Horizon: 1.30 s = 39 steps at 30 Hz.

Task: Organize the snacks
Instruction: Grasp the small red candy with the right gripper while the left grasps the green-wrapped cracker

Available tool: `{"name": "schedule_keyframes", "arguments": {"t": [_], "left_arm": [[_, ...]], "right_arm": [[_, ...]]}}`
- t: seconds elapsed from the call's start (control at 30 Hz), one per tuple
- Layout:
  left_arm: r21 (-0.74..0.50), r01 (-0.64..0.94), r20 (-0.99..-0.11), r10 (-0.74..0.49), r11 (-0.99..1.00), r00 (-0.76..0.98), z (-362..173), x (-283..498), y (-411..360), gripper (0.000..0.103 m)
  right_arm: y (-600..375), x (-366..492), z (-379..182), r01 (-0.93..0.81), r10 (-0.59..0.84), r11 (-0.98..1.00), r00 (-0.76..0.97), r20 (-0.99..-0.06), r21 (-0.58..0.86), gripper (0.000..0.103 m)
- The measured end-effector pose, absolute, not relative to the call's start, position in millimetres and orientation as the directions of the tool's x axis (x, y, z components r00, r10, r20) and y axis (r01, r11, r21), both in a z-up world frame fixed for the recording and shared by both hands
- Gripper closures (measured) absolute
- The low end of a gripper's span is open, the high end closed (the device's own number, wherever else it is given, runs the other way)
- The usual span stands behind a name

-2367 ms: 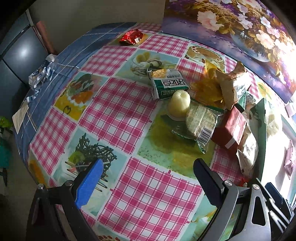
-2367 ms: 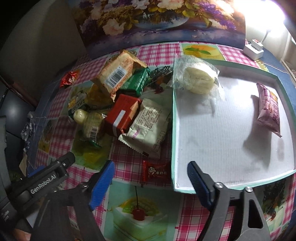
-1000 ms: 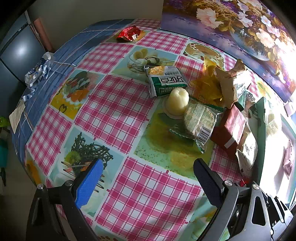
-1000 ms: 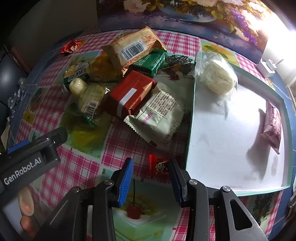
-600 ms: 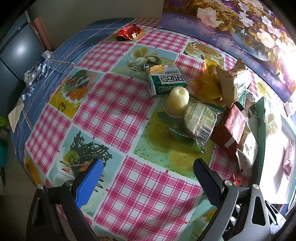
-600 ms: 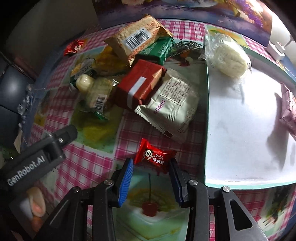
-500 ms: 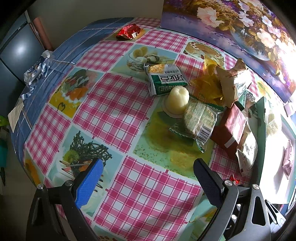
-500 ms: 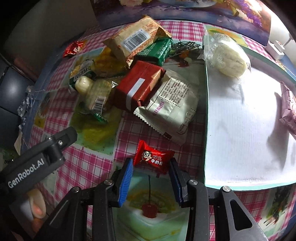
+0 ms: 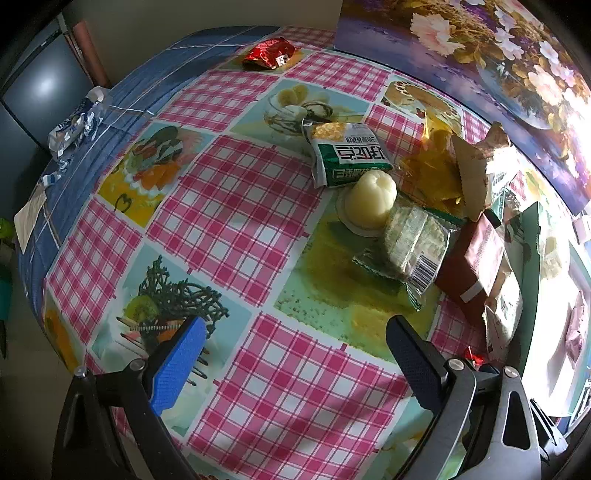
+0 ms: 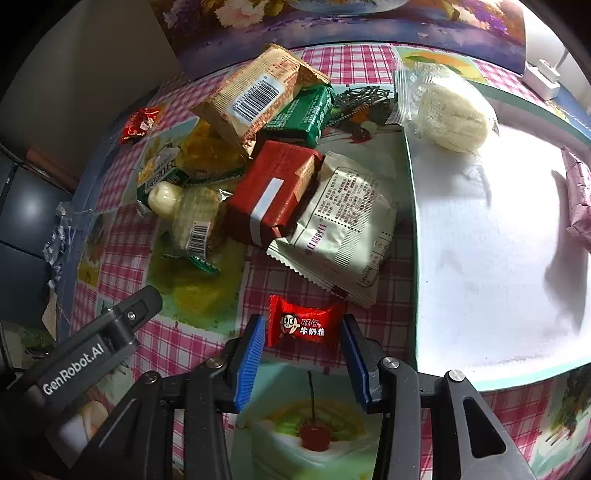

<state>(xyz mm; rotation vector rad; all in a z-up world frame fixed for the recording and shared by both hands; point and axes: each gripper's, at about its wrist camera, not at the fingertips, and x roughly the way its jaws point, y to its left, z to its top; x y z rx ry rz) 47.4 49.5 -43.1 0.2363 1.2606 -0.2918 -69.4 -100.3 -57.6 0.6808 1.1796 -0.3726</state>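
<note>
A small red candy [image 10: 304, 326] with a cartoon face sits crosswise between the pads of my right gripper [image 10: 303, 321], just above the checked tablecloth and left of the tray's front corner. Its wrapper ends touch both pads while the jaws are opening. The white tray [image 10: 480, 240] with a teal rim holds a pink packet [image 10: 578, 195] and a clear-wrapped pale bun [image 10: 450, 118]. My left gripper [image 9: 295, 328] hangs open over bare cloth, nothing between its fingers. The snack pile lies ahead: a red box [image 10: 273, 188], a white packet [image 10: 343, 229], a green packet [image 10: 303, 114].
A tan barcode packet [image 10: 255, 96] tops the pile. A pale jelly cup [image 9: 371, 197] and a green-and-white packet [image 9: 349, 155] lie at its left edge. A red foil snack [image 9: 267, 53] sits alone at the far edge. A flower picture [image 10: 332, 22] stands behind the table.
My right gripper closed around the red candy beside the tray and raised it off the cloth, rolling a little; its jaws now stand slightly wider. The left gripper has stayed put.
</note>
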Motion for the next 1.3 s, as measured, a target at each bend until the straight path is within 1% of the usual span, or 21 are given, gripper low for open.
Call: {"name": "schedule_keyframes", "arguments": {"t": [0.13, 0.33, 0.4, 0.47, 0.53, 0.87, 1.13, 1.3], "left_arm": [[0.015, 0.345, -0.957, -0.087, 0.939, 0.277, -43, 49, 50, 0.005], [0.014, 0.345, -0.957, -0.087, 0.939, 0.276, -44, 48, 50, 0.005], [0.014, 0.342, -0.958, -0.085, 0.94, 0.274, -45, 49, 51, 0.005], [0.014, 0.339, -0.959, -0.084, 0.941, 0.272, -45, 50, 51, 0.005], [0.011, 0.339, -0.959, -0.086, 0.941, 0.27, -46, 52, 51, 0.005], [-0.035, 0.34, -0.956, -0.131, 0.94, 0.264, -44, 61, 49, 0.005], [-0.05, 0.41, -0.936, -0.186, 0.911, 0.299, -39, 68, 26, 0.005], [-0.035, 0.441, -0.926, -0.195, 0.897, 0.323, -39, 74, 12, 0.005]], "right_arm": [[-100, -56, -60, 0.604, 0.072, 0.743, 0.353, -0.933, 0.286, 0.056], [-90, -45, -61, 0.591, 0.028, 0.774, 0.326, -0.945, 0.227, 0.057], [-86, -41, -61, 0.58, 0.01, 0.791, 0.308, -0.951, 0.195, 0.061], [-83, -39, -61, 0.569, -0.013, 0.806, 0.292, -0.956, 0.163, 0.069], [-83, -38, -61, 0.568, -0.017, 0.807, 0.291, -0.956, 0.159, 0.072], [-88, -49, -57, 0.576, 0.003, 0.795, 0.311, -0.95, 0.191, 0.073], [-96, -56, -37, 0.581, -0.001, 0.782, 0.365, -0.931, 0.227, 0.073], [-106, -63, -16, 0.598, -0.056, 0.771, 0.407, -0.912, 0.22, 0.073]]}}
